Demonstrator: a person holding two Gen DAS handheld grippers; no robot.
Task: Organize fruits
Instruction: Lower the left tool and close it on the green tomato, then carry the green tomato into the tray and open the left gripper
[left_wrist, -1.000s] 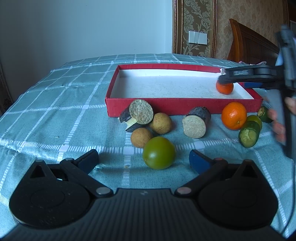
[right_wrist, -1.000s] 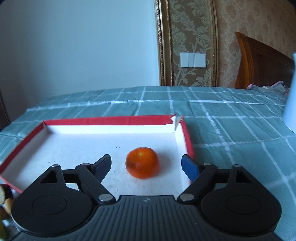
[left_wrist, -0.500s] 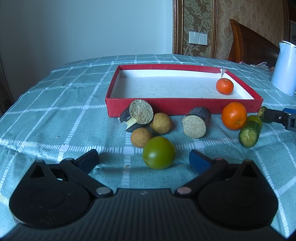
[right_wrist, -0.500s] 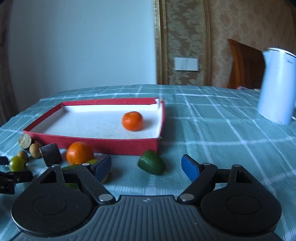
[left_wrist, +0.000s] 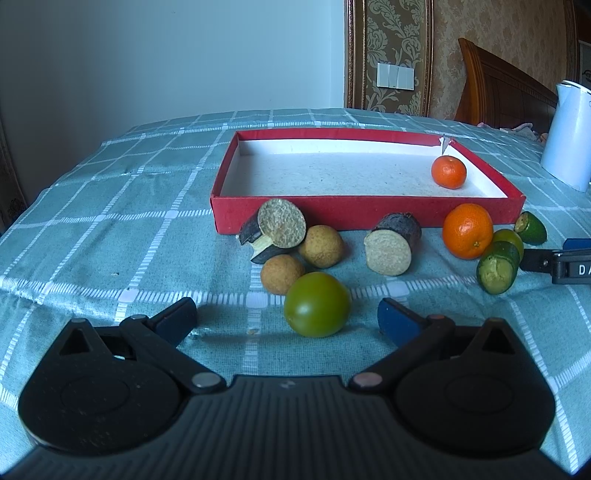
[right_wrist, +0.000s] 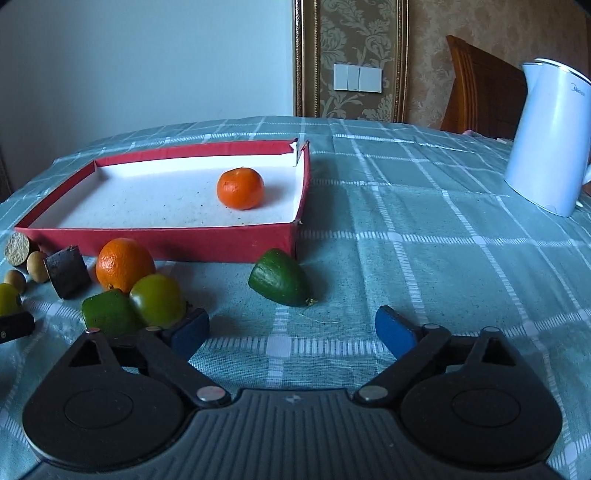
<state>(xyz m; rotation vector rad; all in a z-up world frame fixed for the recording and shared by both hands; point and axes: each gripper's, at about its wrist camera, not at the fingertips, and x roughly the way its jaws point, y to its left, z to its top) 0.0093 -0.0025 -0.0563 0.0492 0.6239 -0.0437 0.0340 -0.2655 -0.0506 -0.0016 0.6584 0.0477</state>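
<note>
A red tray (left_wrist: 364, 218) (right_wrist: 166, 243) with a white floor holds one small orange (left_wrist: 448, 171) (right_wrist: 240, 188) near its right end. In front of the tray lie a larger orange (left_wrist: 467, 230) (right_wrist: 123, 264), a green tomato (left_wrist: 317, 304), two brown round fruits (left_wrist: 282, 273), dark cut pieces (left_wrist: 393, 247), a cucumber piece (left_wrist: 496, 267) (right_wrist: 107, 312) and a green end piece (right_wrist: 280, 277). My left gripper (left_wrist: 286, 319) is open, just before the green tomato. My right gripper (right_wrist: 291, 328) is open and empty, low over the cloth before the green end piece.
A white kettle (right_wrist: 550, 140) (left_wrist: 569, 129) stands at the right on the green checked tablecloth (right_wrist: 424, 236). A wooden headboard (right_wrist: 480, 81) is behind it. The table drops off at the left edge (left_wrist: 22, 236).
My right gripper has let go of the small orange in the tray, pulled back out and come down to the cloth in front of the tray. My left gripper has stayed still.
</note>
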